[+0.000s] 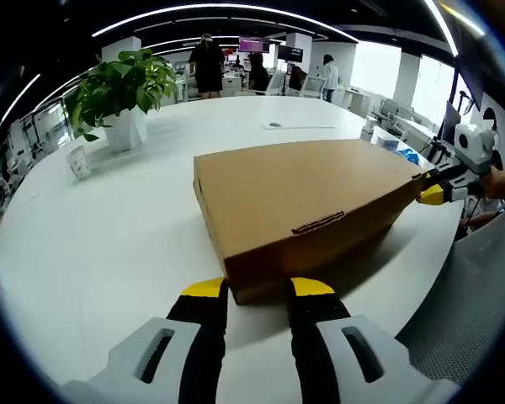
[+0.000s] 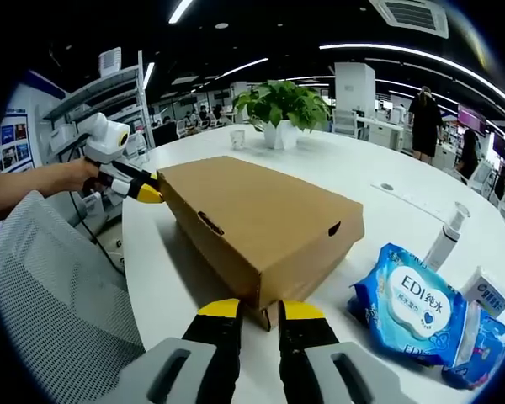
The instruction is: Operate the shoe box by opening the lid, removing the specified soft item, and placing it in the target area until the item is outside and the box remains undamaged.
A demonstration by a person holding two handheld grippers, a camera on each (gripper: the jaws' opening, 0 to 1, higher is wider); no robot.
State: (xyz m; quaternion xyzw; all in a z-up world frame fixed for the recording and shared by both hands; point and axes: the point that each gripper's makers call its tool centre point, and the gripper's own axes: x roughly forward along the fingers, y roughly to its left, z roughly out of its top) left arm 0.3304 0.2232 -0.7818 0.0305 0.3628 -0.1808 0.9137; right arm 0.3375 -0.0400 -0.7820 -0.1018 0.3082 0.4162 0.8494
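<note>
Shoe box shut on worktop; thin cardboard, light, crushable. Left gripper and right gripper part-spread at opposite corners, pinching nothing. Lift lid edge.

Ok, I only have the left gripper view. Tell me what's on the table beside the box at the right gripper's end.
Observer: A blue wipes pack marked EDI lies on the table beside the shoe box, apart from it.
Operator: Now describe the box side facing that pack.
Observer: It has a small notch hole near the lid's edge.
Operator: And report the right gripper.
Observer: The right gripper has its jaws apart, one on either side of the box's near corner.
</note>
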